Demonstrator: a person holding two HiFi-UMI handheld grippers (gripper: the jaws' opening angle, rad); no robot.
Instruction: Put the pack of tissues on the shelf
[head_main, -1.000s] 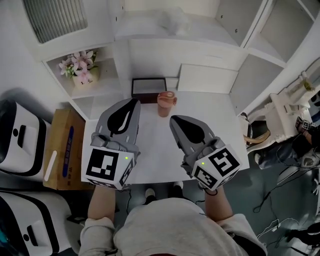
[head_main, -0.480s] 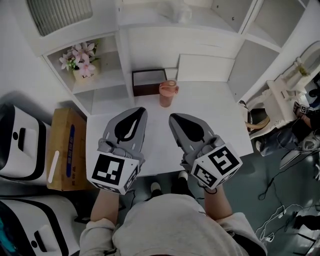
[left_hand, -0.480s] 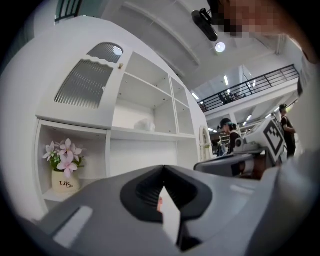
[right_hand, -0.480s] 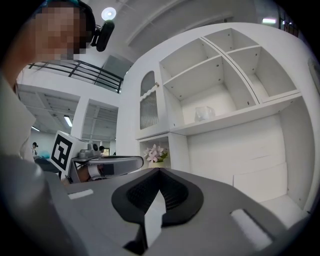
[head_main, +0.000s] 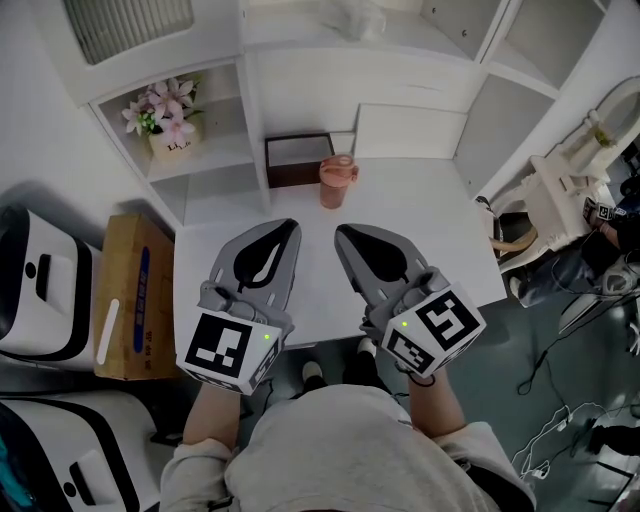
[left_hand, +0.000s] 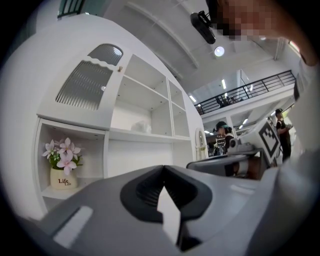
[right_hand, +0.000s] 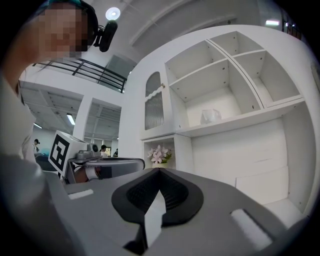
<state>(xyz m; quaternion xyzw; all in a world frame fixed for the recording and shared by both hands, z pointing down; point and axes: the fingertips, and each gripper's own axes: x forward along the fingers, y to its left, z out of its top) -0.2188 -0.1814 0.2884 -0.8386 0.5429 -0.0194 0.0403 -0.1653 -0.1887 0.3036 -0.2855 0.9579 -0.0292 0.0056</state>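
Hovering side by side over the near half of the white desk (head_main: 440, 235), the left gripper (head_main: 289, 227) and the right gripper (head_main: 341, 232) both point toward 12 o'clock in the head view. They are held level and sit close together without touching. In the left gripper view the fingers (left_hand: 150, 187) are clenched tip to tip, with only a pale sliver of the background showing through the slot behind the tips. The right gripper view shows the same: its fingers (right_hand: 172, 192) are pressed together and nothing is gripped between them.

The pack of tissues (right_hand: 210, 116), pale and crinkly, lies on the shelf (right_hand: 240, 120) of the white cabinet, well apart from both grippers. In the head view it sits at 12 o'clock, right at the top edge. In the right gripper view it is at about 1 o'clock above the fingertips.

On the desk at 12 o'clock from the grippers a pink cup (head_main: 336, 181) stands upright. A dark box (head_main: 298, 160) lies just beside it at its 10 o'clock, against the cabinet. A pot of pink flowers (head_main: 172, 125) occupies a lower cubby at 10 o'clock. A cardboard box (head_main: 130, 300) rests on the floor at 9 o'clock, beside the desk. The person (head_main: 340, 450) in a grey top fills the picture at 6 o'clock.
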